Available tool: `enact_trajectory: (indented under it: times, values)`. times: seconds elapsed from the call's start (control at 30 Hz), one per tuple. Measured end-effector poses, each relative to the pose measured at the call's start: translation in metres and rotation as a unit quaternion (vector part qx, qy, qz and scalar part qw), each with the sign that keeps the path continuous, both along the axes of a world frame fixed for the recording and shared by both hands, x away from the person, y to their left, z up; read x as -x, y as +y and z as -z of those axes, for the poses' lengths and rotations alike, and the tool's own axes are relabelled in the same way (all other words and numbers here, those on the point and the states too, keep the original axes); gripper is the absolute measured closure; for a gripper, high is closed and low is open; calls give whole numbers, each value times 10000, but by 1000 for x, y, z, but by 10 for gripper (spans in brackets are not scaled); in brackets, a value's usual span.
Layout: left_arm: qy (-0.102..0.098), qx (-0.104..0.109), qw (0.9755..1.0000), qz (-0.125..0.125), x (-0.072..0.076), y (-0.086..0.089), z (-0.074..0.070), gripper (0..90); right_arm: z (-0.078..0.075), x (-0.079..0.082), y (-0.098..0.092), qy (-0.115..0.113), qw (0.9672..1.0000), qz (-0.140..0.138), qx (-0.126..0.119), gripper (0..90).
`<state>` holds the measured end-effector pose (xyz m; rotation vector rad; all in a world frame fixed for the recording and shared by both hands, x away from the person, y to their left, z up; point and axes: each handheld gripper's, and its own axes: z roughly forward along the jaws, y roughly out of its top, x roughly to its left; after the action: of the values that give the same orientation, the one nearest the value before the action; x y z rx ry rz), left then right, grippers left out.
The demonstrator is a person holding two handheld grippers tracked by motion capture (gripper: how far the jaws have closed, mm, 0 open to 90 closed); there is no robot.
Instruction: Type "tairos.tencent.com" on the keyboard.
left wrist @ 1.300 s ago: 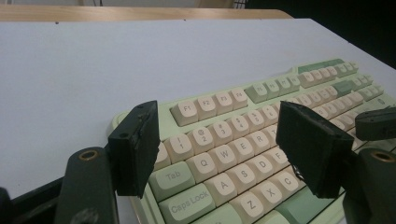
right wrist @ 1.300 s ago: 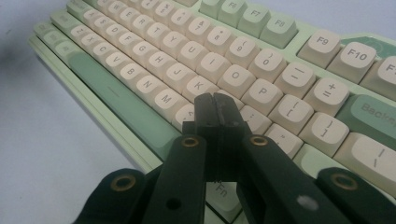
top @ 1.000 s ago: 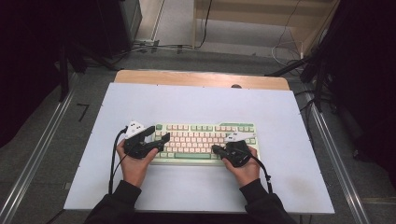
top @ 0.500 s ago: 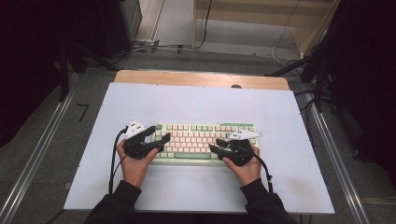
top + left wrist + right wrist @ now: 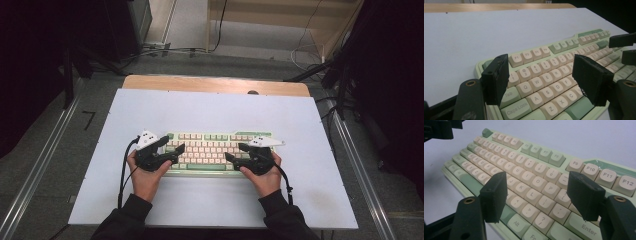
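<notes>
keyboard point(image 5: 210, 152) lies flat near the front middle of the white tabletop point(image 5: 210, 107), pale green with cream keys. left hand-held gripper point(image 5: 170, 147) hovers over its left end, jaws spread, nothing between them. right hand-held gripper point(image 5: 236, 151) over the right end has just been opening; its jaws stand wide above the keys, gripping nothing.

A pale white sheet covers the counter point(image 5: 210, 105), leaving a strip of bare wood point(image 5: 215, 84) along its far edge. Grey floor point(image 5: 75, 125) surrounds it, with metal rails point(image 5: 37, 167) running along both the left and right sides. Beyond the far edge stands light wooden furniture point(image 5: 280, 12), and loose cables point(image 5: 165, 49) trail over the floor. Dark shapes point(image 5: 45, 45) fill the far left and right corners of the room.
</notes>
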<state>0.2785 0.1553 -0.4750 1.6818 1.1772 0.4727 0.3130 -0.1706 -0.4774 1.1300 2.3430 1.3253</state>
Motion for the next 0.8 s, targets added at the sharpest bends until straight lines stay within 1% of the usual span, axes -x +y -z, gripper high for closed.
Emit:
enact_trajectory:
  times: [0.17,0.27,0.37,0.5,0.53,0.57,0.6,0.73,0.8]
  values:
    - [13,-7,9999,141,1,-5,1,313,1,-1,0,10,10000,9,25,312]
    - [30,-23,9994,339,1,-9,1,397,1,-1,0,14,10000,10,21,312]
    - [49,-39,9983,581,1,-14,2,549,1,-1,1,24,10000,5,32,316]
    - [49,19,9963,859,0,-20,1,829,1,0,1,27,10000,-4,47,323]
    - [47,36,9958,919,-1,-22,1,882,1,0,1,31,10000,2,49,324]
    - [29,43,9956,935,-2,-23,1,900,1,0,1,38,10000,6,52,327]
    - [37,51,9953,968,-3,-25,0,900,1,0,1,49,10000,7,56,328]
    - [67,-49,9947,1021,-10,-35,1,900,1,2,0,62,10000,19,54,332]
    - [122,-54,9943,1062,-15,-41,2,900,1,3,0,61,10000,33,48,337]
